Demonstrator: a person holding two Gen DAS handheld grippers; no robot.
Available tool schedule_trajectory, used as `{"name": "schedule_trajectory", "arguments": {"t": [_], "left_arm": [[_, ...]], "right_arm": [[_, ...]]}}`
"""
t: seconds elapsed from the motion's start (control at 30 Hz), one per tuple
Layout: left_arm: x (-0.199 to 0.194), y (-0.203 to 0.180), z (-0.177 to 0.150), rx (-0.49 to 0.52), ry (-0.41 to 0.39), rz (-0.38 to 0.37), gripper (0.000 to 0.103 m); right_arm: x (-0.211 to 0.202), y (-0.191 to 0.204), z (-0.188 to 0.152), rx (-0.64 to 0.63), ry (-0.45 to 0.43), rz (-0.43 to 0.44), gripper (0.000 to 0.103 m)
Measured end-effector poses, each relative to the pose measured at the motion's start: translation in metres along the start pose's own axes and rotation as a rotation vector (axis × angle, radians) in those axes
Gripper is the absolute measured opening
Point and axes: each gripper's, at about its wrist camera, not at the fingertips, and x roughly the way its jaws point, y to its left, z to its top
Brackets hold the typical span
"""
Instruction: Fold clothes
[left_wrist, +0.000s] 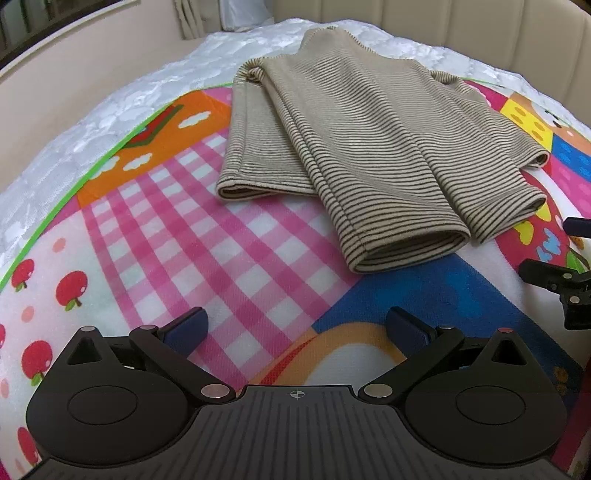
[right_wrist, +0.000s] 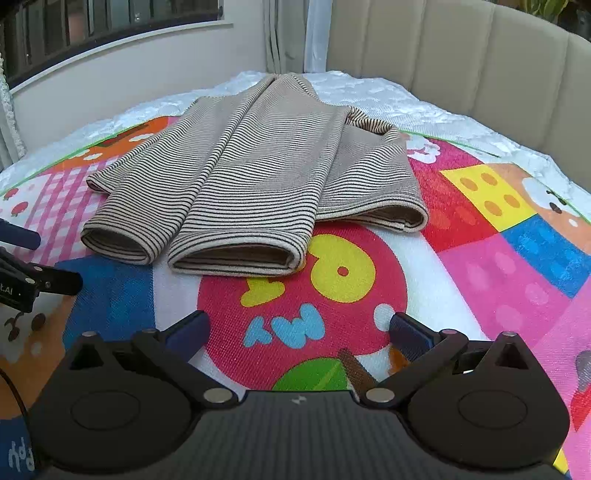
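A beige garment with thin dark stripes (left_wrist: 354, 140) (right_wrist: 258, 173) lies flat on a colourful cartoon play mat (left_wrist: 207, 236) (right_wrist: 480, 258). Its two sleeves are folded over the body, cuffs toward me. My left gripper (left_wrist: 295, 328) stands open above the mat, short of the nearest cuff (left_wrist: 406, 247), with nothing between its fingers. My right gripper (right_wrist: 299, 328) is open too, just short of the near cuff (right_wrist: 236, 258), and holds nothing. Each gripper shows at the edge of the other's view: the right gripper (left_wrist: 565, 269), the left gripper (right_wrist: 26, 266).
The mat covers a white quilted mattress (left_wrist: 122, 103) (right_wrist: 424, 107). A padded beige headboard (right_wrist: 461, 55) stands behind and to the right. A wall with a window sill (right_wrist: 110, 40) and curtains (right_wrist: 291, 33) lies at the far left.
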Motion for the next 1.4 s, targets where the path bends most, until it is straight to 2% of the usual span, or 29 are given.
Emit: {"name": "schedule_trajectory", "arguments": {"t": [0.27, 0.63, 1.4], "left_arm": [[-0.0056, 0.0003, 0.0025, -0.006, -0.014, 0.001, 0.103], [-0.0024, 0.0058, 0.0036, -0.074, -0.019, -0.008, 0.103], [-0.0006, 0.0039, 0.0003, -0.061, -0.037, 0.005, 0.103]], "right_arm": [[0.0011, 0.0015, -0.0008, -0.009, -0.009, -0.012, 0.103], [0.0004, 0.002, -0.001, -0.016, -0.015, -0.014, 0.103], [0.0004, 0.0036, -0.0027, -0.015, -0.023, -0.023, 0.103]]}}
